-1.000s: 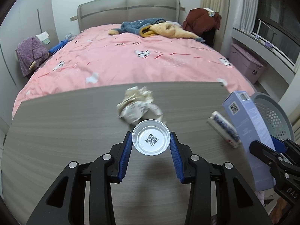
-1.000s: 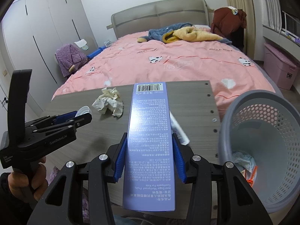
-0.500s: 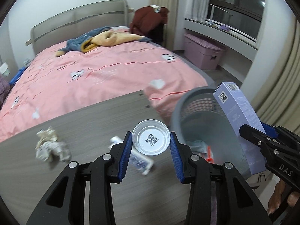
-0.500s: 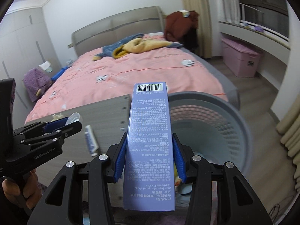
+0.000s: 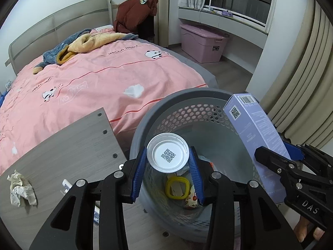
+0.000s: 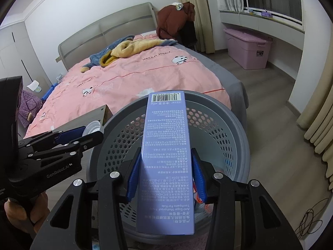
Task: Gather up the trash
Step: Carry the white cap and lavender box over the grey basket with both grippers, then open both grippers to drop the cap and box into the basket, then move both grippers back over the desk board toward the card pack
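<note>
My left gripper (image 5: 168, 173) is shut on a small white plastic cup (image 5: 167, 155) with a QR code on its base, held over the grey perforated trash basket (image 5: 187, 102). My right gripper (image 6: 165, 173) is shut on a long lavender toothpaste box (image 6: 166, 145), held above the same basket (image 6: 235, 125). The box also shows in the left wrist view (image 5: 258, 137), and the cup in the right wrist view (image 6: 92, 128). The basket holds a yellow ring (image 5: 177, 190) and wrappers. A crumpled tissue (image 5: 20, 188) and a toothpaste tube (image 5: 67, 186) lie on the grey wooden table (image 5: 72, 152).
A bed with a pink cover (image 5: 93, 79) stands behind the table and basket. A pink storage bin (image 5: 200, 41) sits by the window wall. Beige curtains (image 5: 299, 95) hang to the right. A cable (image 6: 310, 223) lies on the floor at the right.
Both grippers have swung right from above the table to over the basket, each keeping its hold. The tissue and tube stay on the table.
</note>
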